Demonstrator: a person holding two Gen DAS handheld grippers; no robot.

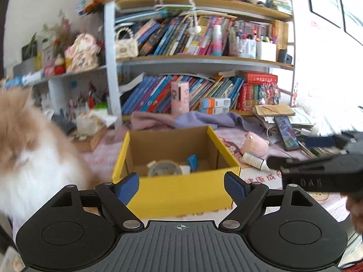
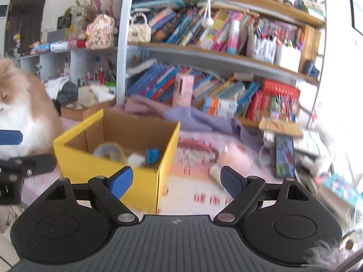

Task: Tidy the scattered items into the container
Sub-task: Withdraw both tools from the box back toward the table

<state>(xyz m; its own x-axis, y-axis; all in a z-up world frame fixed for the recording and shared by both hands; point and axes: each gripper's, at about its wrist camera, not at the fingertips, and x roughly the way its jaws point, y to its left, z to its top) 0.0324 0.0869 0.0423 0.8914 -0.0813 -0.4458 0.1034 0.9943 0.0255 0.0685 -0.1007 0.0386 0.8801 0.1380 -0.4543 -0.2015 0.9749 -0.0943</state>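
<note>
A yellow cardboard box [image 1: 181,190] stands on the pink tablecloth; it also shows in the right wrist view [image 2: 109,165]. Inside lie a tape roll [image 1: 163,168], a blue item [image 1: 192,161] and a small white item [image 1: 185,169]. My left gripper [image 1: 181,184] is open and empty, just in front of the box. A white tube [image 1: 254,160] and a pink pig plush [image 1: 256,145] lie right of the box. My right gripper [image 2: 176,180] is open and empty, near the box's right corner; the blurred white tube [image 2: 214,172] lies beyond it.
A fluffy orange-and-white cat [image 1: 25,149] sits left of the box. A phone [image 1: 286,132], papers and cables lie at the right. A purple cloth [image 1: 192,119] lies behind the box, before a full bookshelf [image 1: 192,56]. The right gripper's body [image 1: 324,174] juts in from the right.
</note>
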